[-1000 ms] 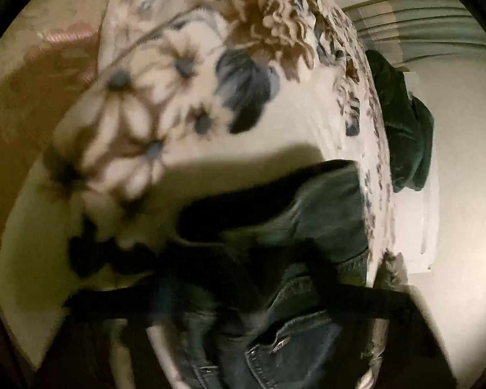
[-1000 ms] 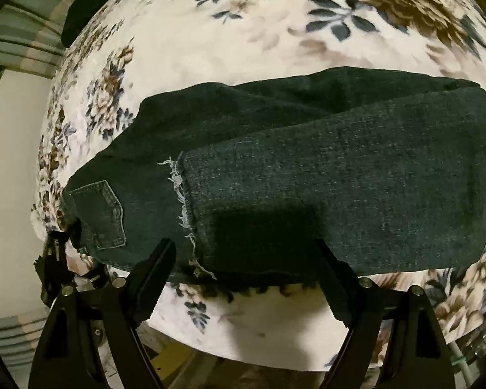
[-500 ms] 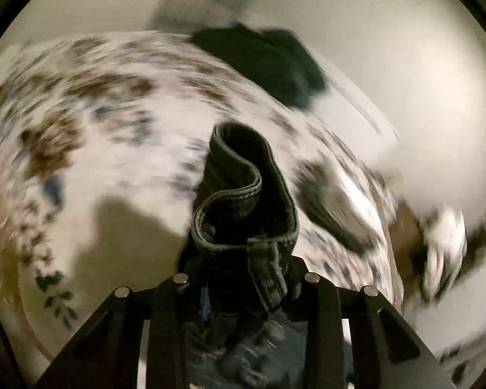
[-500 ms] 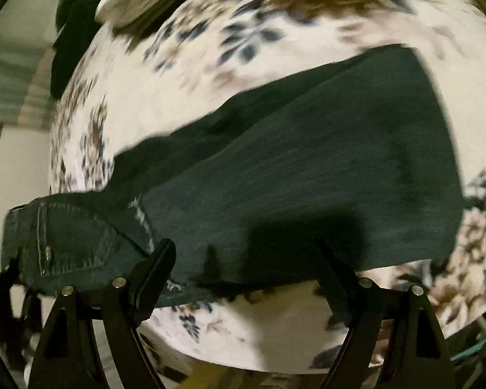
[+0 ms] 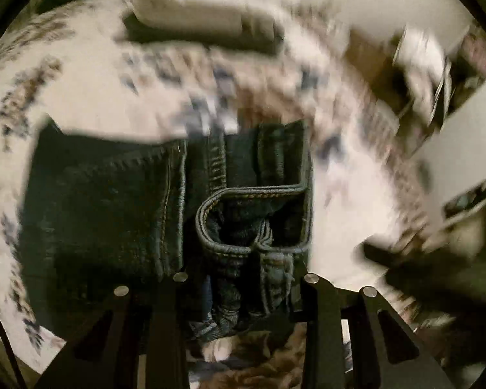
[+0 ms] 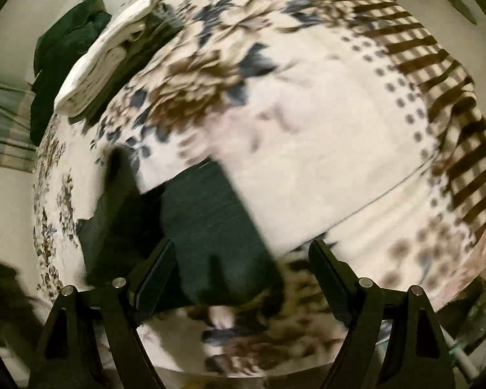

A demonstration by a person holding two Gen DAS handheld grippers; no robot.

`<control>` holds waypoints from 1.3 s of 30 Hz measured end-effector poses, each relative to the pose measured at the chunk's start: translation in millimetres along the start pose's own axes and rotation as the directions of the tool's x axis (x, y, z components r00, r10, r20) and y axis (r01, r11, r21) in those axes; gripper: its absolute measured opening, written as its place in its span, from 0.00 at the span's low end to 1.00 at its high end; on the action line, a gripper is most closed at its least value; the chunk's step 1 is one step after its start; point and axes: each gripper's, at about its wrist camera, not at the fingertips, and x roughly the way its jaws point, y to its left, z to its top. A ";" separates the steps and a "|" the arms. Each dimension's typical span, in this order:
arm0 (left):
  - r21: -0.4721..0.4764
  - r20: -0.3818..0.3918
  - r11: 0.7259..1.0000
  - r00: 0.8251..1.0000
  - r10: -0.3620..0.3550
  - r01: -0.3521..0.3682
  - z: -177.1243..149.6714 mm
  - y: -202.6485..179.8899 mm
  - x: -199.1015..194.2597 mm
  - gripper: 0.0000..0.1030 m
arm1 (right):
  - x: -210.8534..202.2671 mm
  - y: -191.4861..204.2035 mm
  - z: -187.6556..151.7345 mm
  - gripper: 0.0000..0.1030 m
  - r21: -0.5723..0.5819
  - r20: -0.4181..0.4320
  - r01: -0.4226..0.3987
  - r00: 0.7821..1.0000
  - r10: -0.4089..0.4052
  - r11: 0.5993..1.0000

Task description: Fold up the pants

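**Left wrist view: waistband clamped, background a smear**

Left wrist view puts the left gripper (image 5: pixel 243 275) closed on the bunched waistband of the dark jeans (image 5: pixel 113 201), denim pinched between its fingers. The rest of the jeans spreads left over the floral bedspread (image 5: pixel 81 97). Everything beyond is motion-blurred; a pale folded stack (image 5: pixel 194 16) at the top is barely readable, and a dark shape at lower right cannot be identified.

Over on the right wrist view, the right gripper (image 6: pixel 239 269) stands wide apart, holding nothing, above the bed. The jeans (image 6: pixel 210 227) lie folded just past its left finger, edges smeared. A white folded pile (image 6: pixel 103 55) and dark green cloth (image 6: pixel 64 48) sit far left.
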 end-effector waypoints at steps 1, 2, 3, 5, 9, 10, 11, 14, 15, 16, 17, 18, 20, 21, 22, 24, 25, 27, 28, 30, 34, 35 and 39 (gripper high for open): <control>-0.011 -0.030 1.000 0.999 0.012 -0.013 -0.8 1.4 10.5 0.29 | -0.5 -5.8 4.5 0.84 0.001 -0.012 0.007 1.000 -0.007 1.000; -0.033 -0.065 0.999 0.998 0.012 -0.014 1.9 5.4 18.3 0.33 | 0.2 -10.0 10.3 0.84 0.000 -0.028 0.004 1.000 -0.004 1.000; -0.041 -0.089 0.999 0.996 0.009 -0.013 4.2 7.4 19.4 0.34 | 0.5 -11.4 14.4 0.84 0.001 -0.036 -0.013 0.999 0.013 1.000; -0.057 -0.117 0.998 0.992 -0.040 0.033 8.9 10.3 7.5 0.49 | 0.1 -12.2 23.3 0.84 -0.003 -0.057 -0.090 0.994 0.090 0.996; -0.110 -0.069 0.986 0.989 -0.132 0.124 9.8 28.9 -42.3 0.92 | 14.0 14.2 29.6 0.84 -0.057 -0.121 -0.207 0.973 0.199 0.977; -0.117 -0.057 0.985 0.990 -0.132 0.125 6.7 34.6 -54.5 0.93 | 21.1 22.1 31.1 0.84 -0.074 -0.140 -0.220 0.968 0.209 0.973; -0.132 -0.048 0.984 0.991 -0.124 0.117 4.3 45.7 -69.2 0.95 | 33.1 31.7 33.1 0.84 -0.090 -0.169 -0.238 0.961 0.220 0.967; -0.185 -0.025 0.982 0.998 -0.053 0.047 3.4 89.3 -91.9 0.98 | 66.5 49.5 28.8 0.84 -0.101 -0.254 -0.272 0.937 0.240 0.957; -0.198 -0.030 0.980 0.999 -0.017 0.011 4.2 103.6 -91.9 0.98 | 78.4 53.4 26.6 0.84 -0.094 -0.280 -0.284 0.927 0.249 0.954; -0.211 -0.035 0.977 0.999 0.020 -0.027 3.5 118.9 -92.8 0.98 | 92.3 58.9 23.2 0.85 -0.093 -0.312 -0.300 0.914 0.258 0.949; -0.222 -0.041 0.972 0.997 0.064 -0.071 1.9 135.5 -93.5 0.98 | 100.6 66.7 19.5 0.84 -0.129 -0.307 -0.282 0.923 0.232 0.951; -0.238 -0.057 0.964 0.993 0.107 -0.117 1.0 152.2 -92.4 0.98 | 102.3 73.1 16.9 0.69 -0.173 -0.271 -0.253 0.941 0.201 0.952; -0.280 -0.074 0.946 0.986 0.149 -0.164 0.3 180.4 -89.2 0.98 | 99.1 84.9 9.1 0.23 -0.260 -0.216 -0.175 0.969 0.120 0.950; -0.291 -0.068 0.941 0.985 0.161 -0.174 1.2 188.4 -89.0 0.98 | 92.1 85.5 7.0 0.14 -0.267 -0.197 -0.151 0.975 0.100 0.952; -0.296 -0.059 0.938 0.983 0.171 -0.181 2.5 195.1 -89.6 0.98 | 80.2 82.6 7.1 0.10 -0.255 -0.174 -0.155 0.978 0.113 0.954; -0.299 -0.049 0.937 0.983 0.177 -0.183 7.7 203.1 -88.4 0.98 | 44.9 74.5 8.1 0.10 -0.243 -0.106 -0.154 0.986 0.132 0.958; -0.303 -0.044 0.937 0.985 0.166 -0.172 10.9 204.4 -87.3 0.98 | 30.0 67.8 11.3 0.10 -0.240 -0.064 -0.119 0.992 0.106 0.964; -0.317 -0.035 0.941 0.993 0.115 -0.120 17.9 204.8 -79.4 0.98 | 12.2 44.2 24.8 0.10 -0.186 -0.043 -0.107 0.994 0.100 0.977; -0.319 -0.035 0.943 0.995 0.092 -0.098 22.3 202.2 -74.9 0.98 | 6.8 28.5 32.1 0.10 -0.147 -0.026 -0.097 0.995 0.094 0.984; -0.316 -0.040 0.947 0.998 0.042 -0.052 35.2 197.1 -63.0 0.98 | 8.5 5.8 43.1 0.10 -0.134 -0.020 -0.046 0.999 0.044 0.990; -0.289 -0.083 0.957 0.996 -0.032 0.006 62.5 178.5 -28.3 0.98 | 31.2 -19.8 50.0 0.10 -0.089 -0.074 0.005 0.997 -0.012 0.996; -0.294 -0.106 0.955 0.992 -0.070 0.036 70.7 174.7 -13.0 0.98 | 34.8 -22.0 50.5 0.11 -0.076 -0.079 0.005 0.997 -0.011 0.997; -0.365 -0.162 0.924 0.969 -0.185 0.116 88.1 173.2 30.7 0.98 | 28.2 -27.8 46.4 0.11 -0.026 -0.094 -0.032 0.995 0.030 0.999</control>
